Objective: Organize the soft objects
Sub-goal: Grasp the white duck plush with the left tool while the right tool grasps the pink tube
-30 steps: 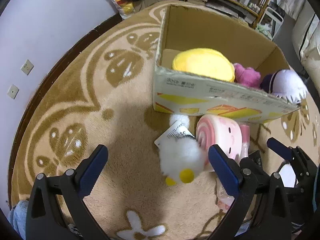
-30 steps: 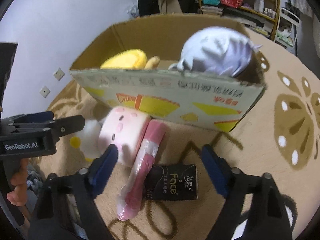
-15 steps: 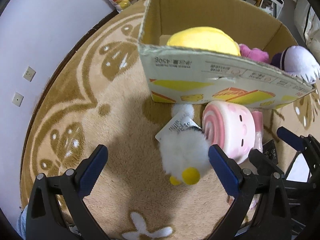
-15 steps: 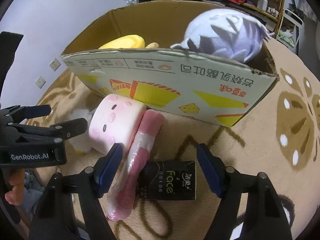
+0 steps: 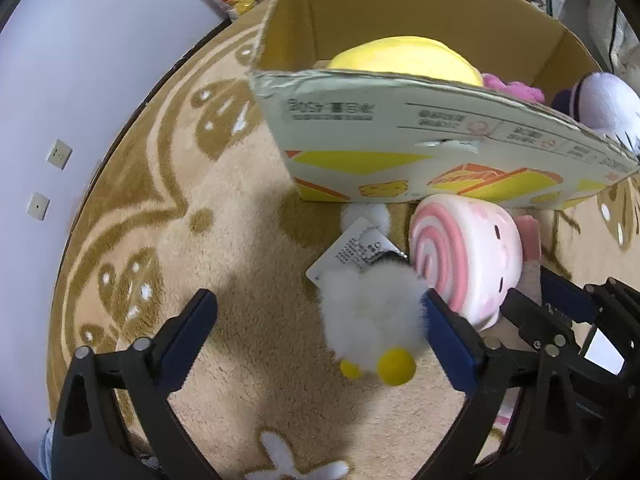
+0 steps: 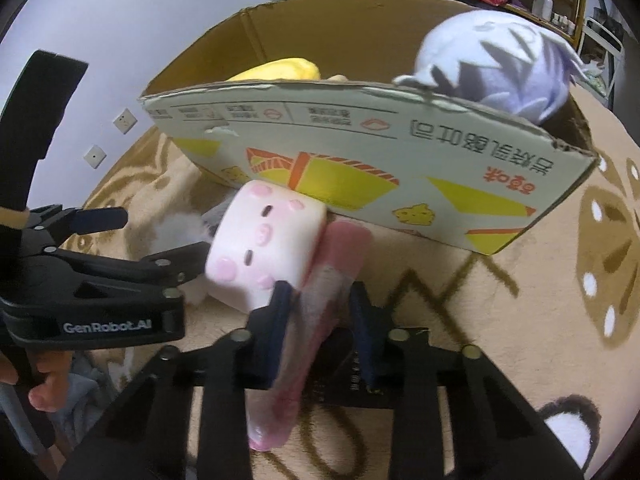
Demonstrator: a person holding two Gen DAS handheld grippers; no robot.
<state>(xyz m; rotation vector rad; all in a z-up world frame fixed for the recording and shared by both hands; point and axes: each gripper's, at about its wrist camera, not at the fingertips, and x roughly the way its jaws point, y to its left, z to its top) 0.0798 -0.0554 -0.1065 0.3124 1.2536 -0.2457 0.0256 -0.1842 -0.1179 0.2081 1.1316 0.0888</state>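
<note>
Right gripper (image 6: 318,312) is closing mid-length on the squashy pink roll (image 6: 316,320) before the box (image 6: 360,160); left gripper (image 5: 320,332), spread but narrowing, straddles the fluffy chick (image 5: 372,312).

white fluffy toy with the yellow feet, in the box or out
Out. The white fluffy toy lies on the rug in front of the cardboard box, beside the pink swirl plush, between the open left gripper fingers.

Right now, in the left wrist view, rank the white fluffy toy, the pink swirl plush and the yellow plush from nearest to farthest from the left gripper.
1. White fluffy toy: between the closing jaws of the left gripper, against its right finger.
2. Pink swirl plush: just beyond, right side, outside the box.
3. Yellow plush: farthest, inside the cardboard box.
</note>
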